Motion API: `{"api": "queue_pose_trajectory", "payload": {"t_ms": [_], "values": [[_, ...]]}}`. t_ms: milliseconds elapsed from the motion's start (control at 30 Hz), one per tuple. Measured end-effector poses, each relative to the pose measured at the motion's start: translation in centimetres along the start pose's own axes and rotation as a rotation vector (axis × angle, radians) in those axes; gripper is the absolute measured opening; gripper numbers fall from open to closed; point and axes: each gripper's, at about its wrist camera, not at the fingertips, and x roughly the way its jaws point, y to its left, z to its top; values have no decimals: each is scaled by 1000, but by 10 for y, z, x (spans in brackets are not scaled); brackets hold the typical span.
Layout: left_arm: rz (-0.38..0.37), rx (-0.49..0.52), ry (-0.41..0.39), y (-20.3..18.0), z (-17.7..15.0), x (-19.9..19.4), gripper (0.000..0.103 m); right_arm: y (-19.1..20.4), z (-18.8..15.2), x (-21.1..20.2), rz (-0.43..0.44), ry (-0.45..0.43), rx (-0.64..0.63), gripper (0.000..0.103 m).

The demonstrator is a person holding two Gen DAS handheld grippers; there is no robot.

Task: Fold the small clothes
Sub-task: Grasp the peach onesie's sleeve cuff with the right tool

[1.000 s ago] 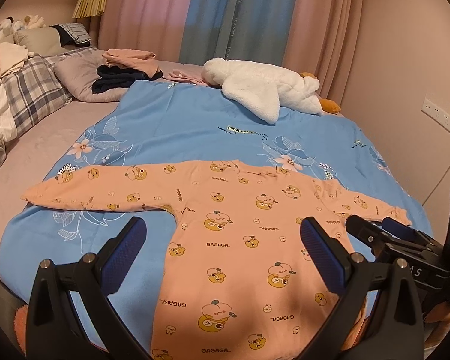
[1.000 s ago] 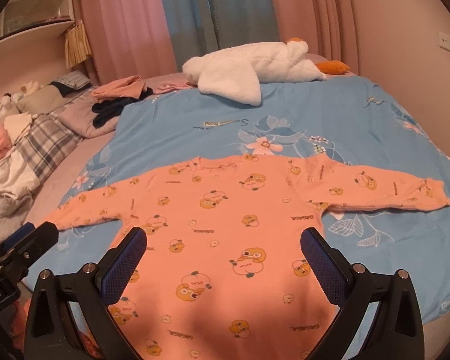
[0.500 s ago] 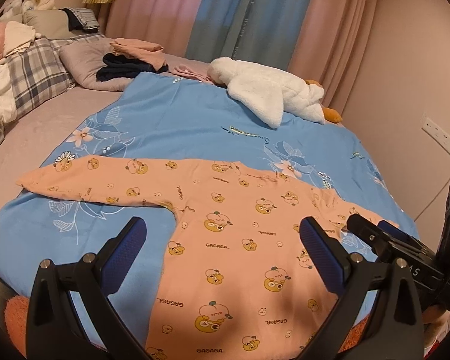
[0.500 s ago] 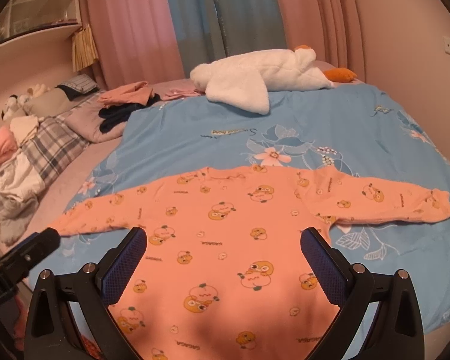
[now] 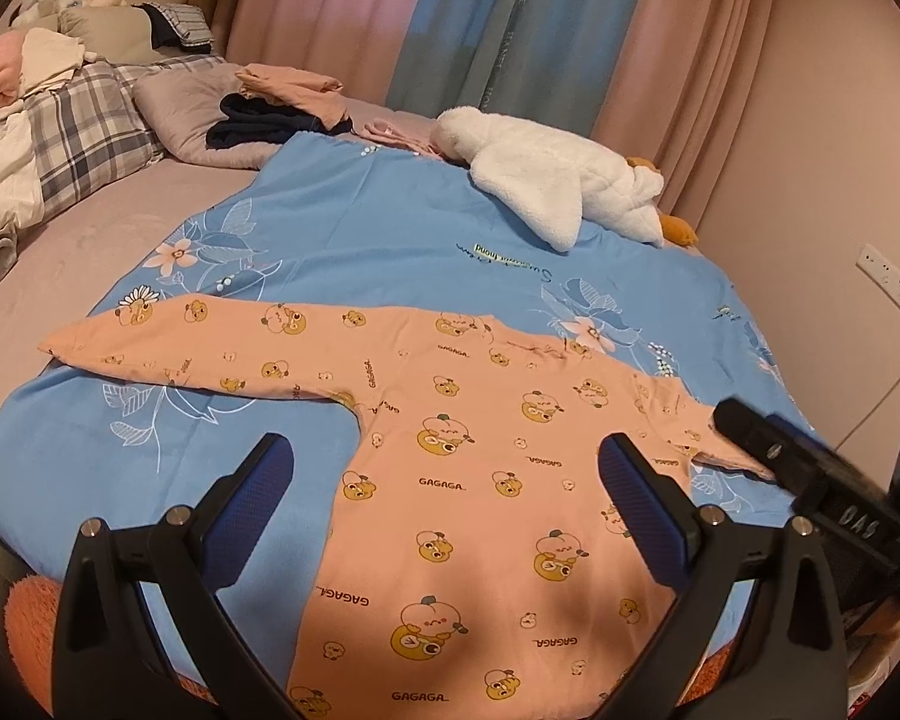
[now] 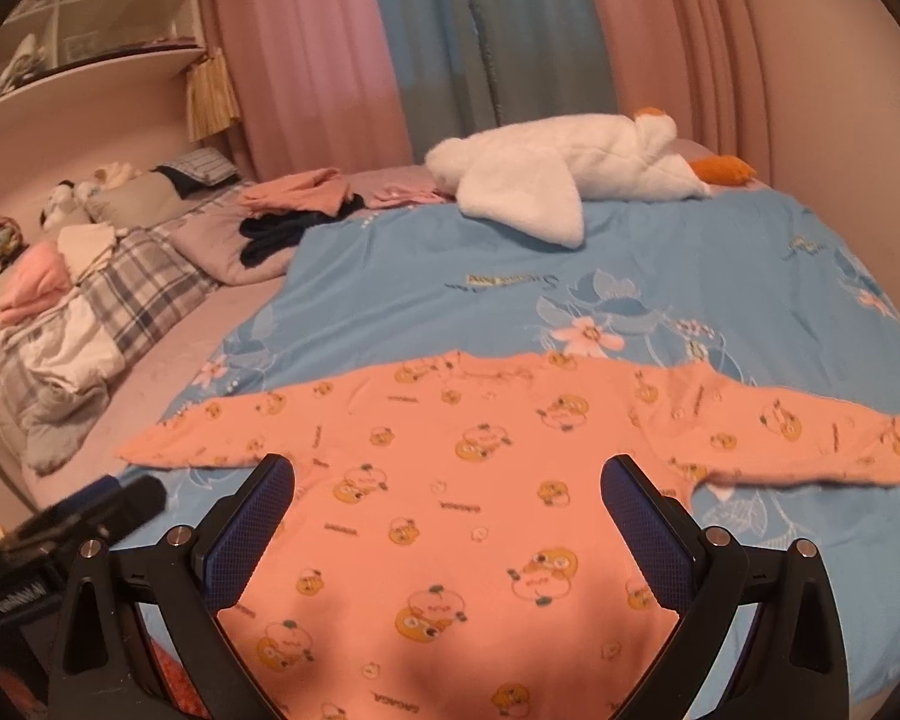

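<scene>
Two grippers hang over the near hem of an orange printed garment (image 5: 480, 480), both with jaws spread wide and nothing between them. Over the last second both have drawn lower and nearer to the cloth while the garment itself has not shifted; judged from that, no fold is begun and a first grasp is being lined up.

Far left, a plaid quilt (image 5: 84, 132) and a stack of folded clothes (image 5: 282, 102) lie beyond the work area. The garment's left sleeve (image 5: 198, 354) stretches flat toward the left edge of the blue floral sheet (image 5: 360, 240). The left gripper (image 5: 450, 498) sits over the body panel near the left underarm. The knit looks thin, soft and limp, lying smooth with few creases, sleeves straight out in a T. The right gripper (image 6: 450, 510) is centred over the lower body; its view is slightly blurred. The right sleeve (image 6: 810, 432) reaches toward the right. Far right, a fluffy white goose plush (image 6: 570, 174) rests well apart.
</scene>
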Motion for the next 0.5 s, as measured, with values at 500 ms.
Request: {"api": "queue_pose_trajectory", "payload": {"t_ms": [500], "values": [[-15, 26, 111, -26, 5, 61, 88, -128, 55, 12, -12, -42, 223, 102]]}}
